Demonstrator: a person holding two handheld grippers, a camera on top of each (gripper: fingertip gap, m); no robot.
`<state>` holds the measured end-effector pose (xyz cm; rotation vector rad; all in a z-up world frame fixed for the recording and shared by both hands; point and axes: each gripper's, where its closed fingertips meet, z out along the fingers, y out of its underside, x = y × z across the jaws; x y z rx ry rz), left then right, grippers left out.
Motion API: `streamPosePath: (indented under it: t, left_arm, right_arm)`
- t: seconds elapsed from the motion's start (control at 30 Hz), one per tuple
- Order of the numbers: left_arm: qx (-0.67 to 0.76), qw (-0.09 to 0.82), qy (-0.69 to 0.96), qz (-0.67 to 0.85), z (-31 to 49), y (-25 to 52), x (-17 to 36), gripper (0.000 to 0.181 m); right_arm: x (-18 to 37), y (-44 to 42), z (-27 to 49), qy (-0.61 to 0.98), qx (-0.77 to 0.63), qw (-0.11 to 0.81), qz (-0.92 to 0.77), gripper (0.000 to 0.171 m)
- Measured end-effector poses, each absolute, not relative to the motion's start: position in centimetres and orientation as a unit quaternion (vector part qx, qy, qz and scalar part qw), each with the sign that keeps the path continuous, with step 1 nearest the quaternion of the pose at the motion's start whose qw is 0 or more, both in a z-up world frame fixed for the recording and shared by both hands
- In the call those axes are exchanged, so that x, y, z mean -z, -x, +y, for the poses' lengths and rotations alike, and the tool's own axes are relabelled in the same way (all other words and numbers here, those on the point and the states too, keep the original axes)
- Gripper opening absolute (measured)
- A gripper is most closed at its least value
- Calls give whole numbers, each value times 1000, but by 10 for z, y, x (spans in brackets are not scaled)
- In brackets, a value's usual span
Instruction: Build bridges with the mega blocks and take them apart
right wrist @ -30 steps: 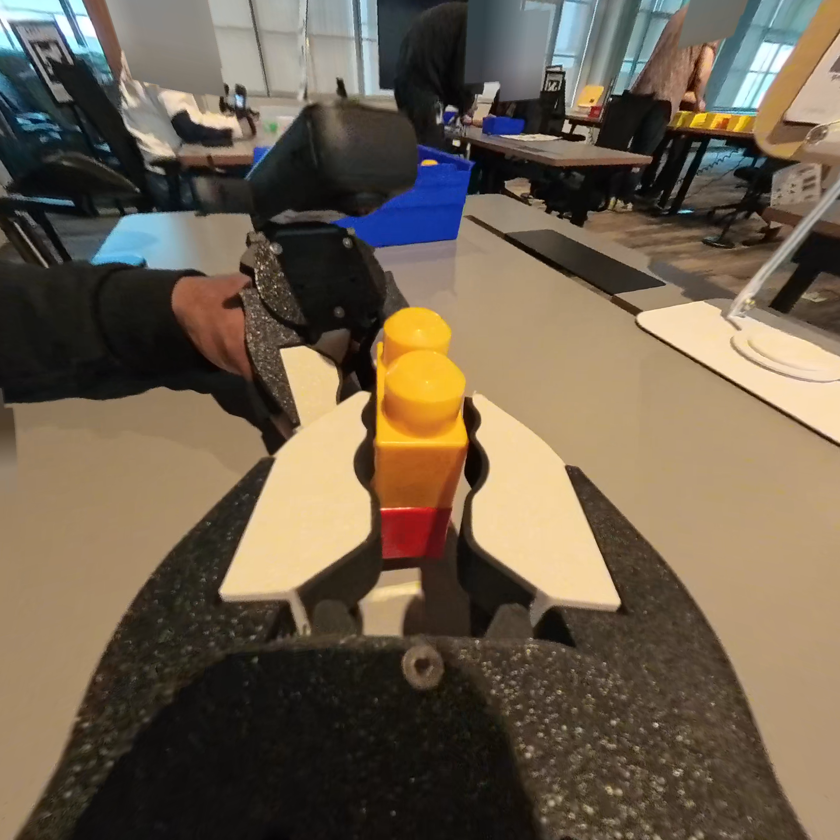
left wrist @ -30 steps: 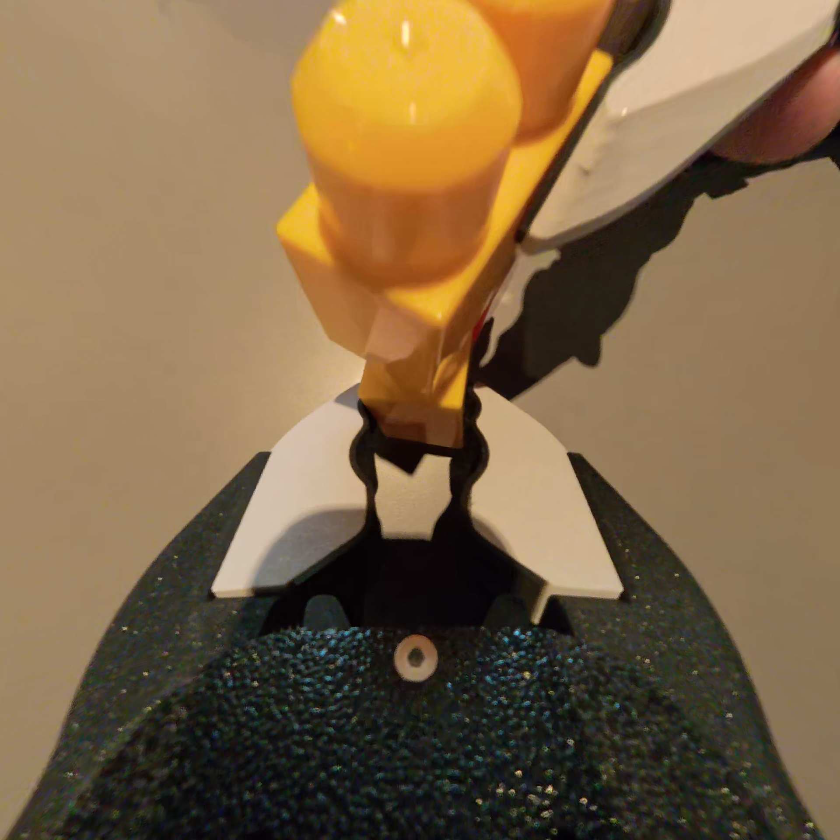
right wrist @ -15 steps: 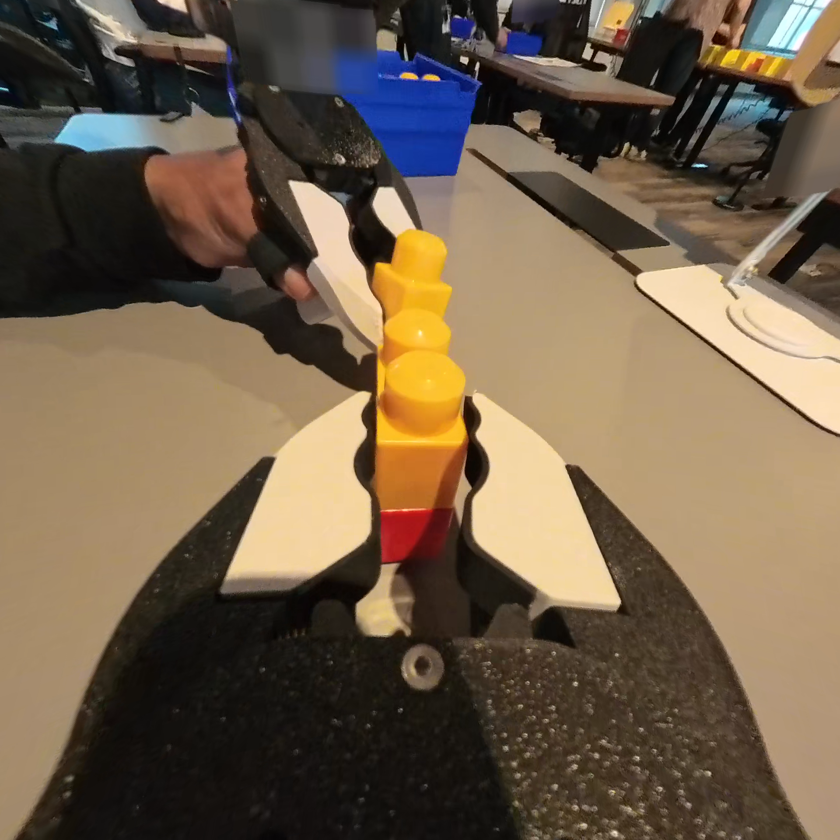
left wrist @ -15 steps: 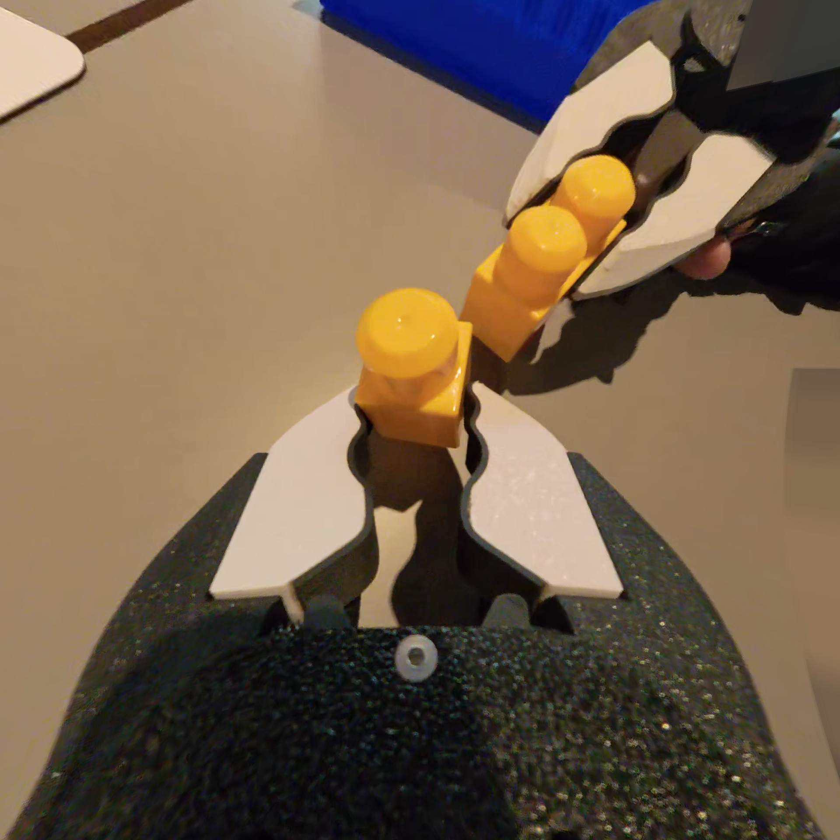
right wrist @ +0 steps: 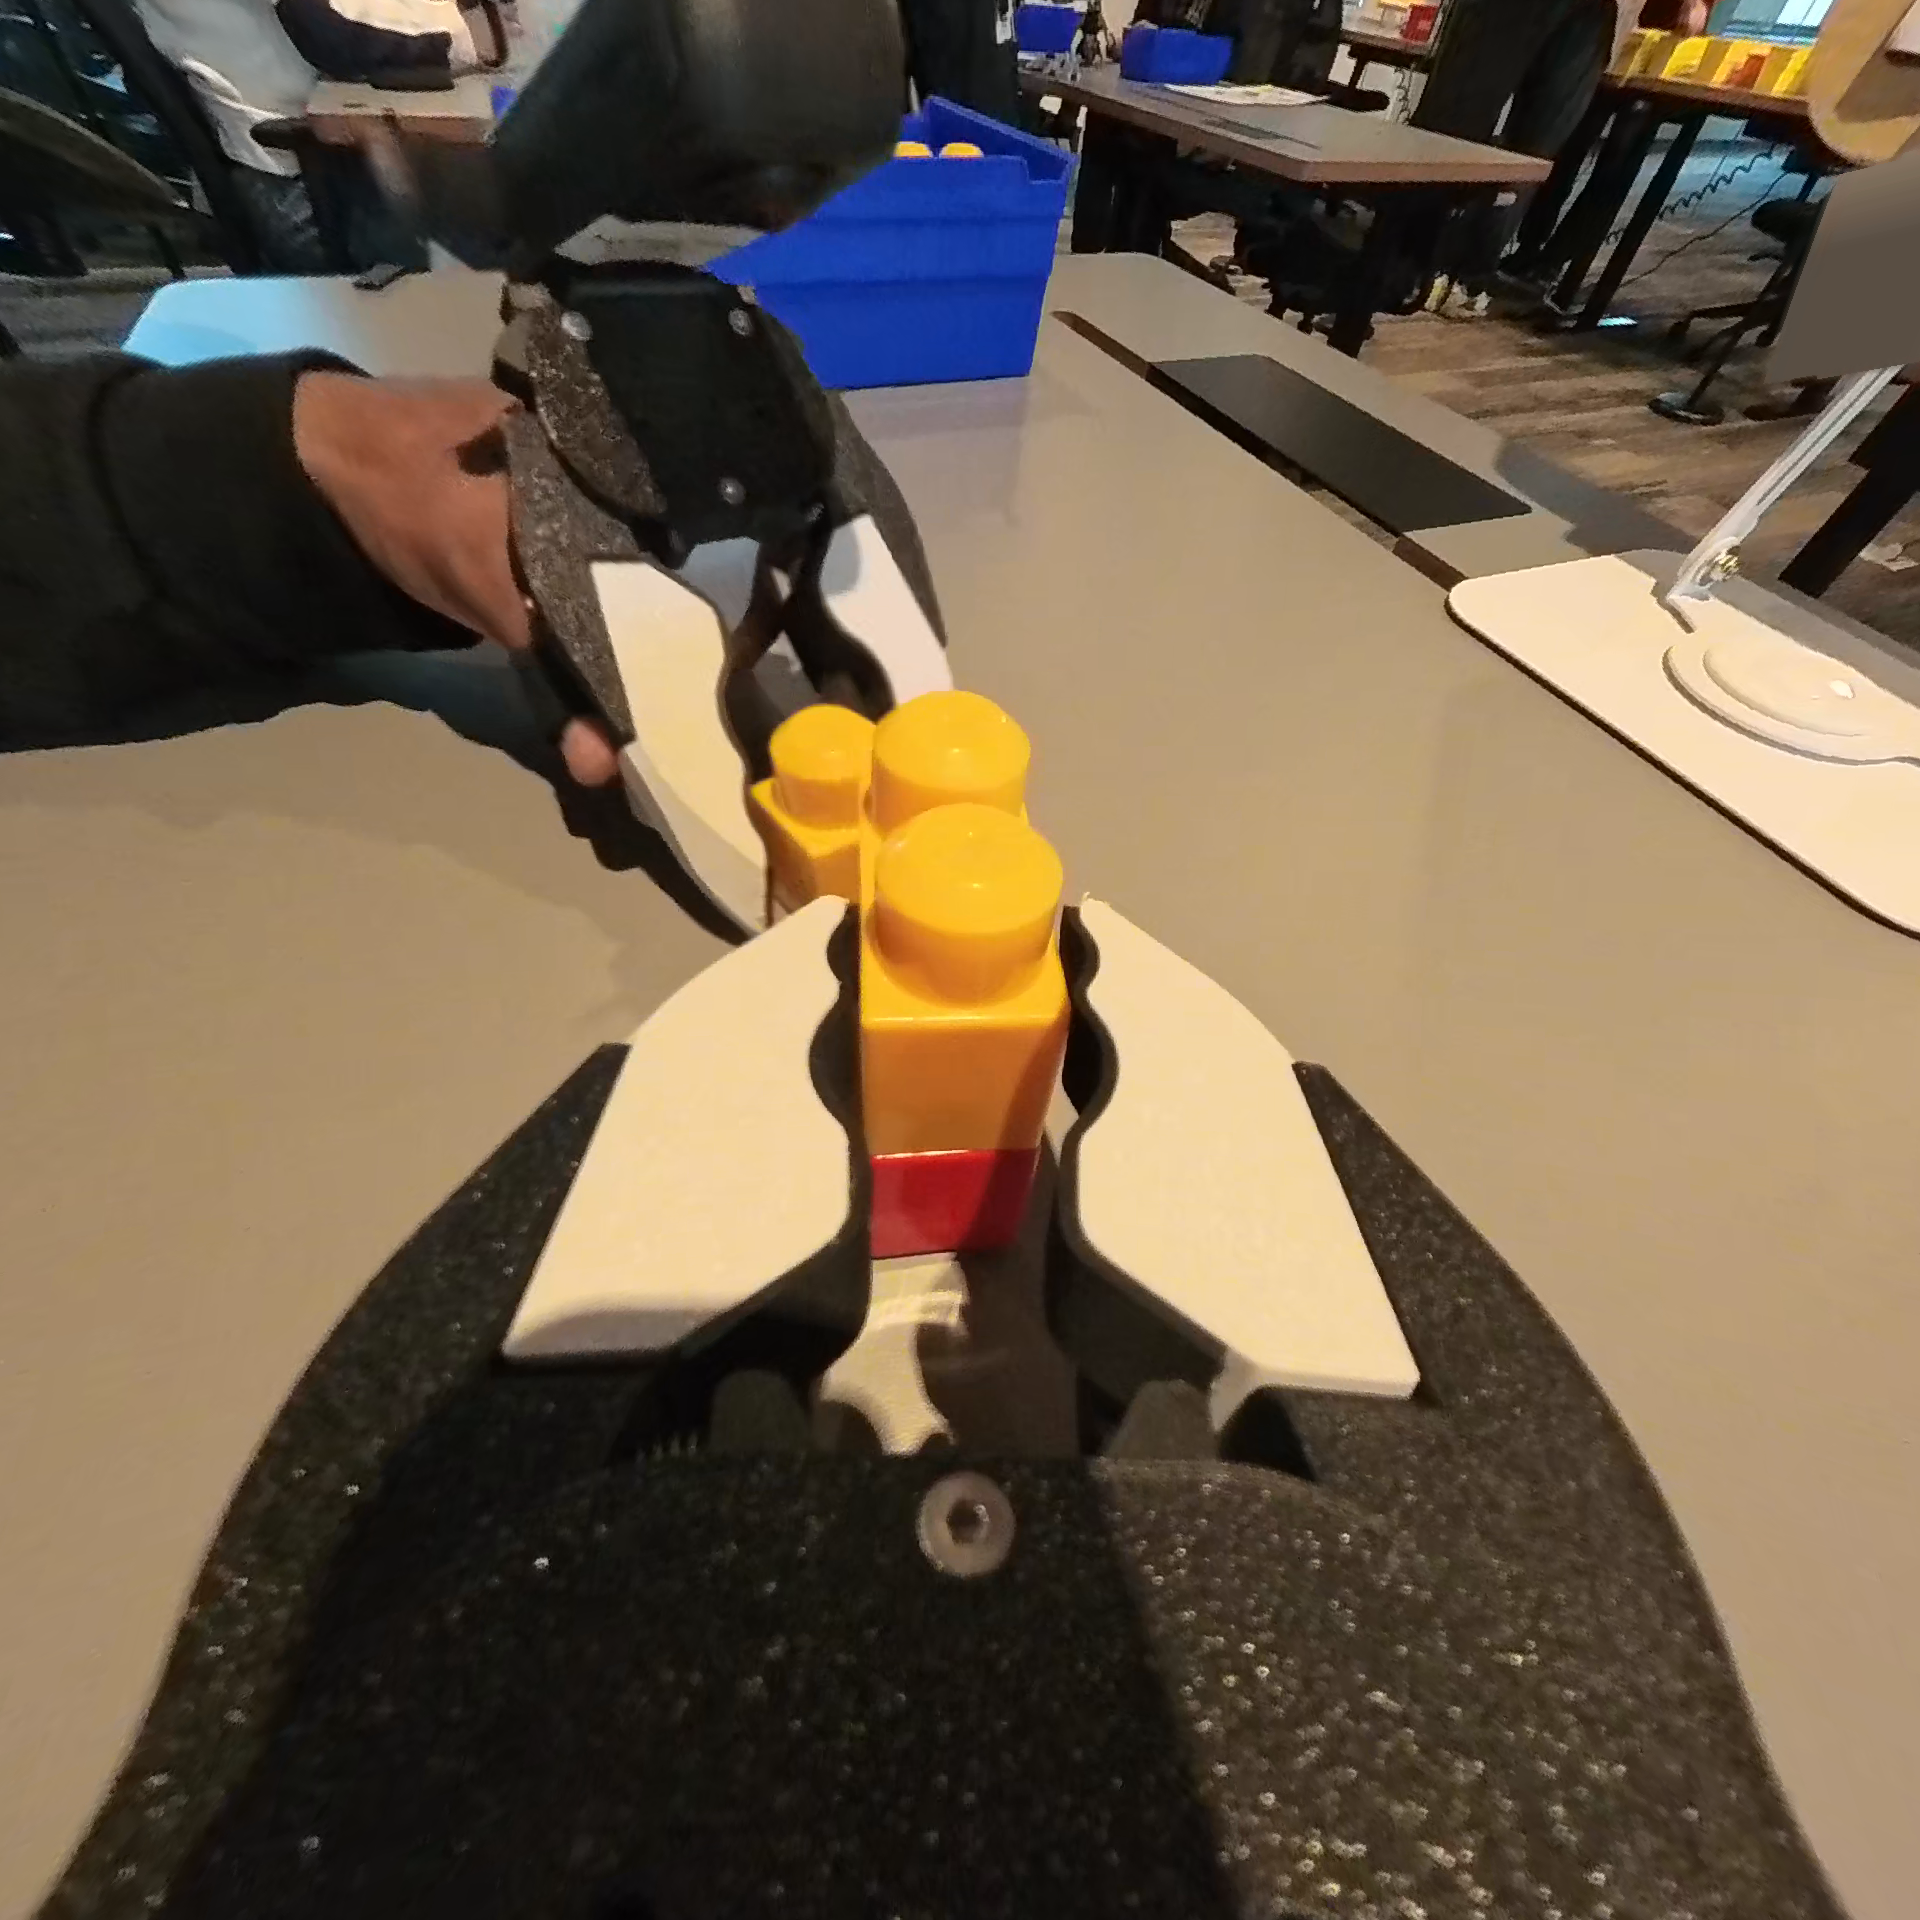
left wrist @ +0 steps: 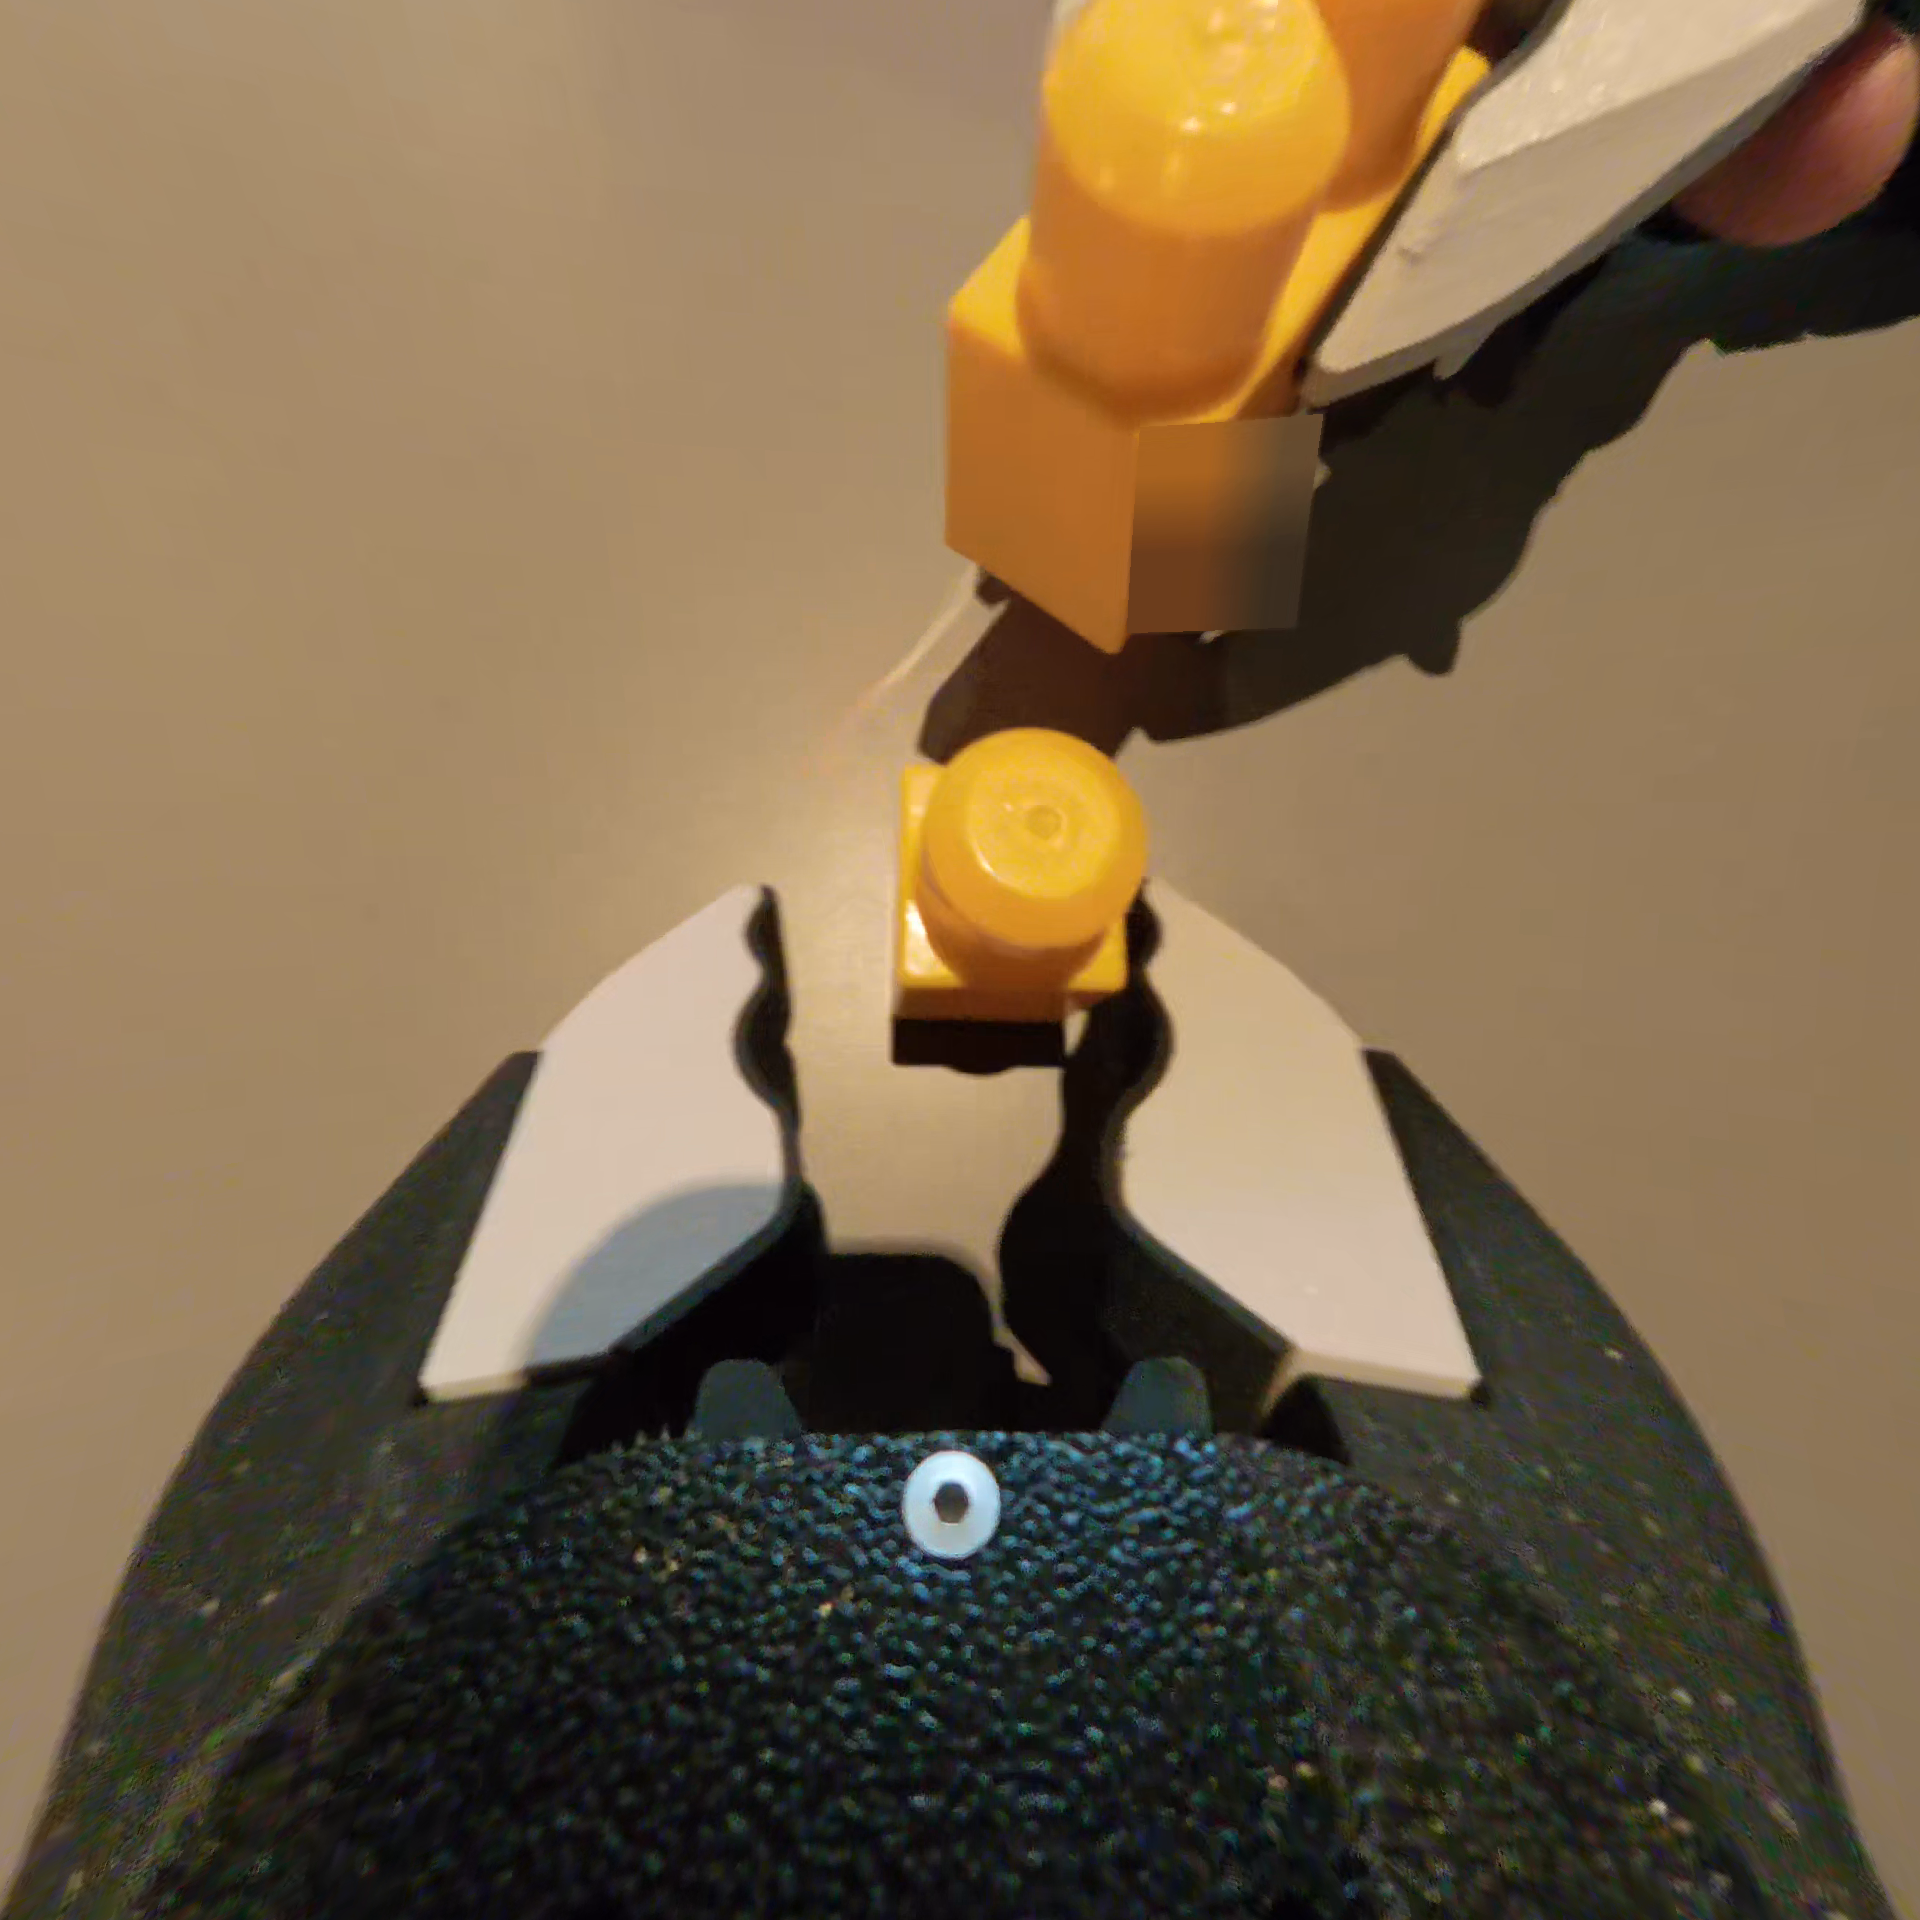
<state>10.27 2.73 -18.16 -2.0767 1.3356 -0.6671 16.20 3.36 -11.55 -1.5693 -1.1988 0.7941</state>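
Grey table [right wrist: 1299,831] was under us. Our left gripper [left wrist: 951,935] gaped around the small yellow block [left wrist: 1013,883]; our right gripper [right wrist: 961,935] clamped the yellow-and-red stack [right wrist: 961,1039].

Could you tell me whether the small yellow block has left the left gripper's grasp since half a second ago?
Yes. The small yellow block now stands on the table, with the left gripper open around it.

The big yellow block [left wrist: 1122,343] is blurry in the left wrist view, and the top edge of the picture cuts off its second bump. A fuzzy square patch covers part of its side. In the right wrist view the red block [right wrist: 951,1197] sits low between the right gripper [right wrist: 961,920] fingers, so only one small face of it shows, and the big yellow block hides part of the small yellow block [right wrist: 805,821].
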Motion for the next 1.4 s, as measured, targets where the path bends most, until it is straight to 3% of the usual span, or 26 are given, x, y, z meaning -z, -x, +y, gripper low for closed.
streamPosePath:
  t: [0.1,0.23,0.47,0.57,0.73,0.77,0.83,0.9,1.17,1.4]
  left_arm:
    - [254,353,761,481,40,-102,156,89]
    - [329,504,640,478,26,-120,78,76]
    - [285,415,640,580,0,-139,120,58]
    - [293,405,636,588,-5,-145,125,41]
    - [299,403,635,587,-7,-145,124,38]
    - [299,406,638,581,-5,-144,122,37]
    - [315,428,645,549,2,-140,108,37]
    - [358,451,639,510,5,-134,91,37]
    - [363,436,629,531,-4,-139,94,37]
    - [417,412,639,498,-4,-137,91,36]
  right_arm:
    - [115,-162,34,645,-332,484,-489,37]
    - [108,-153,14,606,-370,478,-517,37]
    - [102,-144,-3,572,-389,481,-539,36]
    - [100,-145,-5,567,-399,480,-537,36]
    - [99,-144,-7,560,-399,484,-541,37]
    - [97,-145,-4,563,-397,489,-534,39]
    - [91,-148,1,572,-407,492,-514,63]
    - [91,-151,0,583,-442,459,-505,73]
    - [112,-147,-4,596,-414,432,-536,39]
    - [108,-147,-2,594,-371,450,-554,38]
